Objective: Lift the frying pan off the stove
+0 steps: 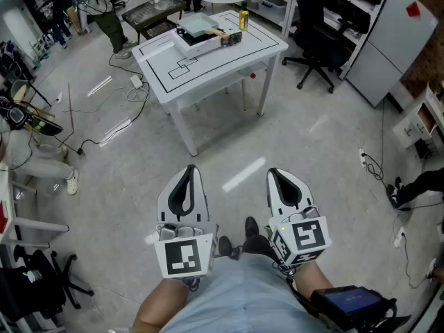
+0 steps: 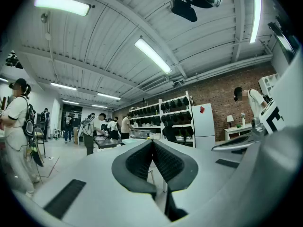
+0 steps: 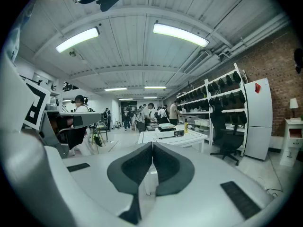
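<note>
We see a white, black-padded left gripper and right gripper; square-patterned marker cubes; pale blue shirt; dark shoes.

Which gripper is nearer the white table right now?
Left, slightly. The left gripper points at the near corner leg of the white table, well short of it; the right gripper is further to the side, equally held back. Both shut, empty.

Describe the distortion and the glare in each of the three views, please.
Head view: straight edges bow slightly, and lamp reflections streak the floor. Left gripper view: strong fisheye with black corners; the ceiling lamp is blown out. Right gripper view: same fisheye; two ceiling lamps glare white, the distant table stays fairly sharp.
</note>
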Demonstrator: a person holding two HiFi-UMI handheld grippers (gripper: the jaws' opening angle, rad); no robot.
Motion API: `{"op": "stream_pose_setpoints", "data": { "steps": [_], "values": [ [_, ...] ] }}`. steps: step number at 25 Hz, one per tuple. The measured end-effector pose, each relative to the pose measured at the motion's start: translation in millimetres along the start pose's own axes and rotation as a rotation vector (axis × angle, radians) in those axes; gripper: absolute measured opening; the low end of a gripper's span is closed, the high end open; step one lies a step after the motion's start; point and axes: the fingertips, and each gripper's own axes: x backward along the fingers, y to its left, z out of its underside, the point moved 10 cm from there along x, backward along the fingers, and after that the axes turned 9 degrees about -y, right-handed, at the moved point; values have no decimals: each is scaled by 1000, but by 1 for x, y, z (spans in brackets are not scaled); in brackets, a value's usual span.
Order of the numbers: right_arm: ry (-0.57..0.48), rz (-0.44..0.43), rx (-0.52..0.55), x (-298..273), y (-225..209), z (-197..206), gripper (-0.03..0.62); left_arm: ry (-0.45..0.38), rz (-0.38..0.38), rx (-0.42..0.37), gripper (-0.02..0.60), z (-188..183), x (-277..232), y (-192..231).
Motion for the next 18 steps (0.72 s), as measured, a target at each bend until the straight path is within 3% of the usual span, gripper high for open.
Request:
{"op": "stream_pose_setpoints", "data": {
  "steps": [9, 18],
  "values": [
    [24, -13, -39, -11, -28, 8, 48, 43, 8, 3, 17, 12, -24, -16],
    [56, -6, -88, -42, -120, 18, 49, 130, 31, -37, 17, 39, -103, -68]
  ]
}}
